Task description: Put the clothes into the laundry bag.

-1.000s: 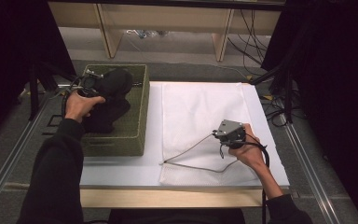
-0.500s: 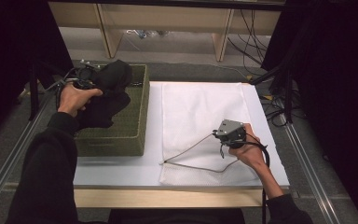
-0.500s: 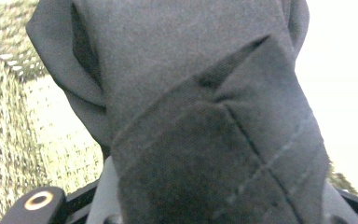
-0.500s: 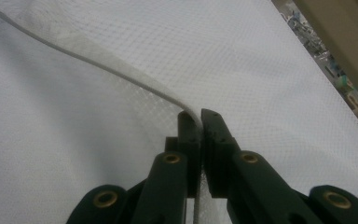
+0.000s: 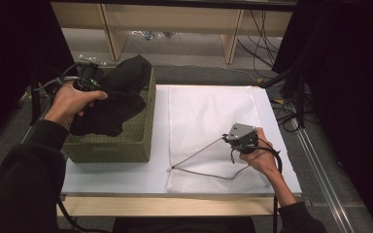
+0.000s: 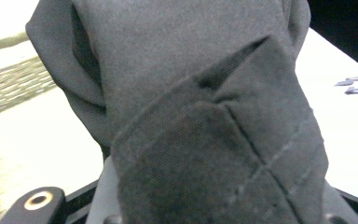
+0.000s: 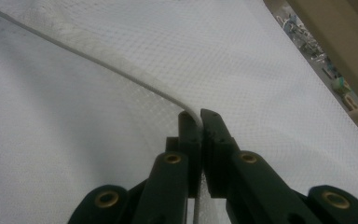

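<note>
Lifting a black garment point(image 5: 111, 99) over the green basket point(image 5: 126, 143).
Left gripper point(image 5: 88, 83) clamps it at nine o'clock; right gripper point(image 7: 199, 122) pinches the white mesh bag's point(image 5: 209, 114) rim.

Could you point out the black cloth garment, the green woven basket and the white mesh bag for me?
black cloth garment point(image 5: 119, 94), high view, on its bunched middle.
green woven basket point(image 5: 111, 148), high view, on its near wall.
white mesh bag point(image 5: 209, 114), high view, on its flat middle.
</note>
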### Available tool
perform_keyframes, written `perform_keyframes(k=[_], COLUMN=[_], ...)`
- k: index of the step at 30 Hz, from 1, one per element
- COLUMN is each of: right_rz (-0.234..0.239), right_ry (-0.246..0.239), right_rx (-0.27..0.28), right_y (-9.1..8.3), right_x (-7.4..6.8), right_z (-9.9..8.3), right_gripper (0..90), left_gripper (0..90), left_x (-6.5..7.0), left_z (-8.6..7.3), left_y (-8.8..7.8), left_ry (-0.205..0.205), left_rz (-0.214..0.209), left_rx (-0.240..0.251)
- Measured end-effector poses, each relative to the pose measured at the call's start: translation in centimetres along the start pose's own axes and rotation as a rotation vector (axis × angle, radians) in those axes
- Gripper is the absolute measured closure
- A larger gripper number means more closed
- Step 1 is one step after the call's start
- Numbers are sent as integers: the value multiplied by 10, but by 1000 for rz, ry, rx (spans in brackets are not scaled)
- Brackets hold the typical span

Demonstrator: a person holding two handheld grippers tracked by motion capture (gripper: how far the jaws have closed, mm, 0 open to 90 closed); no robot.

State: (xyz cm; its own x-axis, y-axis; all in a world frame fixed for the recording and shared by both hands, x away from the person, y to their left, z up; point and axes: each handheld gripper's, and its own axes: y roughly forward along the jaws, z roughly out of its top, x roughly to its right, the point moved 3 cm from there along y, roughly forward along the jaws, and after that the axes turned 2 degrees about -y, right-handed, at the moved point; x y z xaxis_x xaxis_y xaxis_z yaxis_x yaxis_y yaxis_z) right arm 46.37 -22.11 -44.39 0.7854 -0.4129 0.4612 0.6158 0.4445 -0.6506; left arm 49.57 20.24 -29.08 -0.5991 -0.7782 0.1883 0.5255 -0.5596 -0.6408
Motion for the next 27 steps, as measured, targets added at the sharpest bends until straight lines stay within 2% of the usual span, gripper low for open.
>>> perform_keyframes(k=[1,2,3,4,5,6,7,10,11,12,17,20,23,25,27], right_rz=[2,4,1,3,-2,1,-3,-4,1,-5,-7,-8,-9,-11,-5], right_ry=[50,42,59,18,41,23,46,51,67,45,50,51,54,52,70], right_rx=[-14,-12,-13,3,3,15,5,10,6,16,23,29,29,30,24], right_y=[-1,-1,-1,-1,-2,-1,-2,-2,-3,-3,-5,-5,-5,-5,-5], right_x=[-2,-1,-2,2,1,3,2,4,3,6,9,11,11,11,9], right_z=[0,0,1,1,1,2,1,2,3,4,7,8,8,8,7], right_gripper=[880,881,881,882,882,882,882,882,882,882,882,882,882,882,882], left_gripper=[587,587,587,587,587,586,587,586,587,587,586,585,585,585,584], left_x=[6,12,18,24,31,38,45,63,69,76,103,119,133,144,150], left_z=[-1,-2,-3,-5,-6,-8,-9,-14,-15,-18,-27,-35,-48,-60,-67], left_y=[-2,-5,-7,-8,-10,-12,-13,-18,-19,-20,-19,-14,-3,8,15], left_ry=[5,10,25,35,43,44,51,70,75,74,103,111,119,117,117], left_rz=[-21,-37,-53,-72,-88,-106,-122,-173,-190,-205,-272,-322,-353,-401,-419], left_rx=[2,1,0,1,2,14,28,41,38,30,15,12,-24,-44,-59])
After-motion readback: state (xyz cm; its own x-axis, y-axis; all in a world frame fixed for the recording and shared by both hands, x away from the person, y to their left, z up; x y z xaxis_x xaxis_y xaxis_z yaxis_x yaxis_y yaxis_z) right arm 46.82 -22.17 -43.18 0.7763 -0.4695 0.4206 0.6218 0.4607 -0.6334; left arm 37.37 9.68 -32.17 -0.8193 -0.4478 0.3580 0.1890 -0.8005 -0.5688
